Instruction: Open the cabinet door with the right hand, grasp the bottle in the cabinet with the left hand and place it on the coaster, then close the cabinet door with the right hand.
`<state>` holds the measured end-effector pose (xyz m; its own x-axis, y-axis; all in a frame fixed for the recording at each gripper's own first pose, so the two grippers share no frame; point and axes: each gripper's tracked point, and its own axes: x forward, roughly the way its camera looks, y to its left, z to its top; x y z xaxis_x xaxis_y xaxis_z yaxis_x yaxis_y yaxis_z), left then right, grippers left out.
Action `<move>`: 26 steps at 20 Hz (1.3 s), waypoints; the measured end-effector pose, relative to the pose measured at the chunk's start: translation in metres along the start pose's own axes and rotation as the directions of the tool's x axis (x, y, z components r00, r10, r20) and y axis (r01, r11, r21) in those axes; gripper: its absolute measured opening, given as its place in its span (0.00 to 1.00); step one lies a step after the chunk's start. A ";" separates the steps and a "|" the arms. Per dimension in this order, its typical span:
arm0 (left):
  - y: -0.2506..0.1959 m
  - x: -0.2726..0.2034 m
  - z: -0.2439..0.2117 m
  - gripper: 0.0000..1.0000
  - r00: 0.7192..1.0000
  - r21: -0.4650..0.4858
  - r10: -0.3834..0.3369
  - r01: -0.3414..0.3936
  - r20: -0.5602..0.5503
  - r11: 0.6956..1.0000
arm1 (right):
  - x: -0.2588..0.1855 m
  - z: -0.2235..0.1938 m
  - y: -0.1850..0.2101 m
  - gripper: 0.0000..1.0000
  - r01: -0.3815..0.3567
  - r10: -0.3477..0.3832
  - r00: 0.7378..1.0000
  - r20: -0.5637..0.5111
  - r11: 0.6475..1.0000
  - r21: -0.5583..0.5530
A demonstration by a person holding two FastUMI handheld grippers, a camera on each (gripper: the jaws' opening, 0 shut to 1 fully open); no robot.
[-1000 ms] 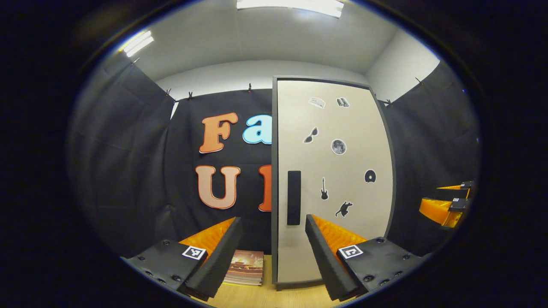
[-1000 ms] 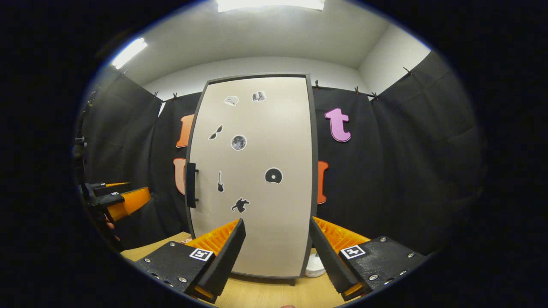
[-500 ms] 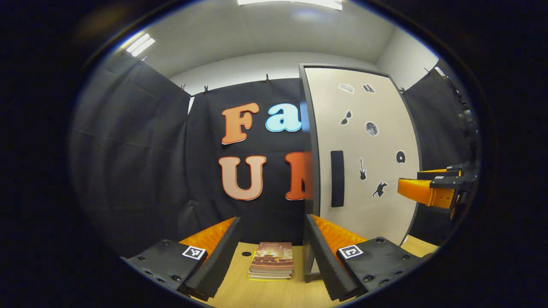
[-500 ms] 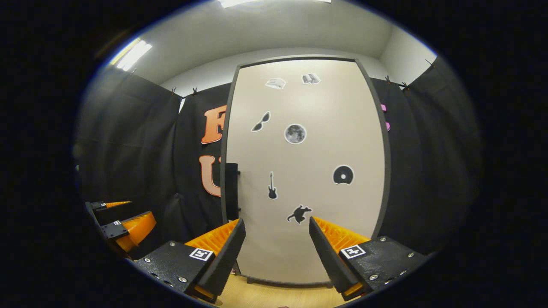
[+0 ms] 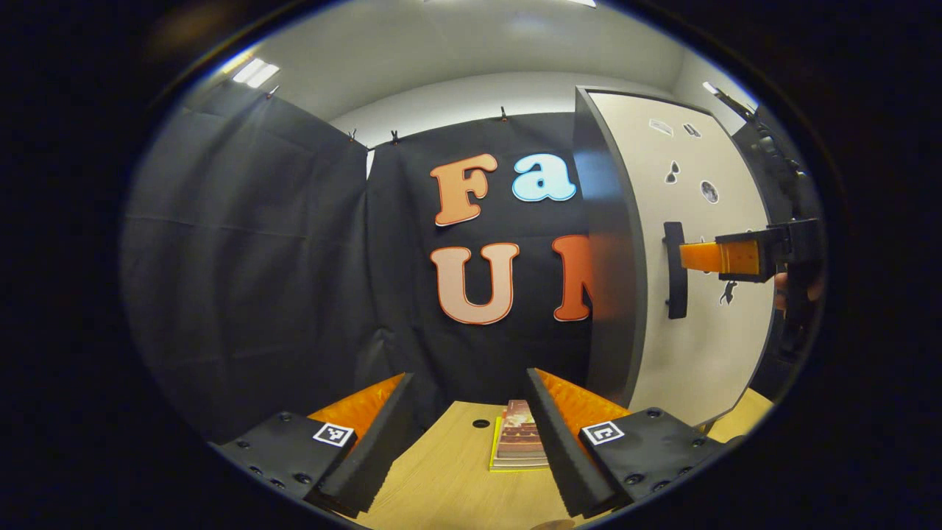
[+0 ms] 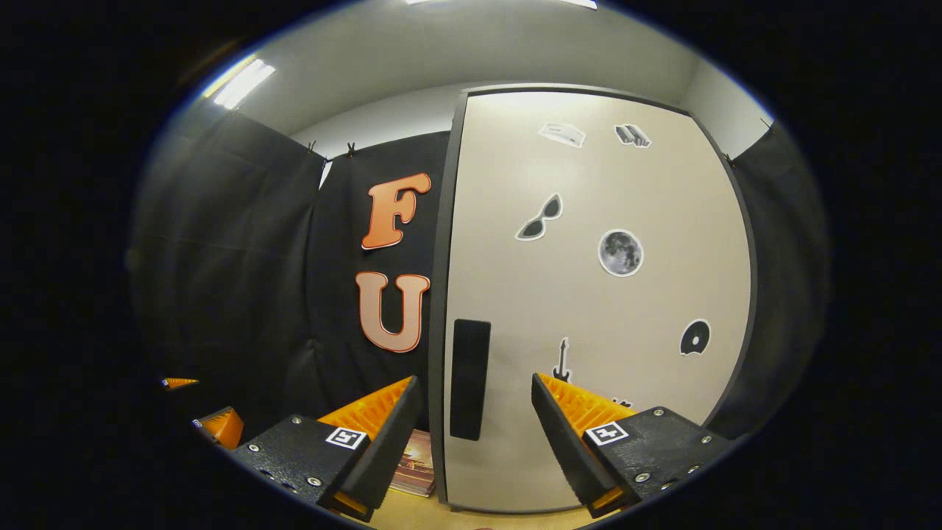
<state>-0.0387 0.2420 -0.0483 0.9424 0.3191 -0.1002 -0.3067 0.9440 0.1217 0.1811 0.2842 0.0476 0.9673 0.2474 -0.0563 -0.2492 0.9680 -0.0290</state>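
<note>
Cream cabinet door (image 6: 596, 309) stands shut; its upright black handle (image 6: 470, 379) sits lower centre, just ahead between the right tool (image 6: 471, 434)'s wide-open, empty fingers. Left tool (image 5: 467, 434) open, empty.

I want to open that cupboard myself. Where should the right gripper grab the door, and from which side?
Probably the dark upright handle near the cabinet door's left edge. It is a tall, narrow bar standing off the panel, so the open right gripper should come straight at the front, one finger each side of it.
</note>
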 end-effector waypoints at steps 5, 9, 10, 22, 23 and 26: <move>0.016 0.010 -0.004 0.97 1.000 -0.001 -0.023 0.023 -0.002 1.000 | 0.026 -0.004 0.005 0.92 0.047 -0.046 0.995 -0.084 0.999 0.006; 0.023 0.011 -0.003 1.00 1.000 -0.030 -0.028 0.028 0.009 0.999 | 0.037 -0.019 0.012 0.87 0.064 -0.063 0.986 -0.155 0.998 -0.002; 0.026 0.011 -0.005 0.97 1.000 -0.024 -0.025 0.025 0.011 0.999 | 0.041 -0.022 0.011 0.84 0.076 -0.077 0.983 -0.167 0.997 -0.014; 0.052 -0.010 -0.019 0.93 0.998 -0.070 0.033 -0.037 -0.056 0.997 | 0.054 -0.047 0.000 0.34 0.142 -0.121 0.955 -0.270 0.988 0.056; 0.051 -0.012 -0.018 0.93 0.998 -0.070 0.032 -0.036 -0.055 0.997 | 0.052 -0.046 -0.002 0.31 0.129 -0.111 0.959 -0.261 0.990 0.052; 0.039 -0.016 -0.014 0.97 0.998 -0.077 0.029 -0.032 -0.048 0.997 | 0.049 -0.047 0.000 0.22 0.096 -0.070 0.960 -0.270 0.992 0.086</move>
<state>-0.0678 0.2754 -0.0559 0.9258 0.3495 -0.1437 -0.3462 0.9369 0.0484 0.2260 0.2941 -0.0016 0.9334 0.1585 -0.3219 -0.1500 0.9874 0.0512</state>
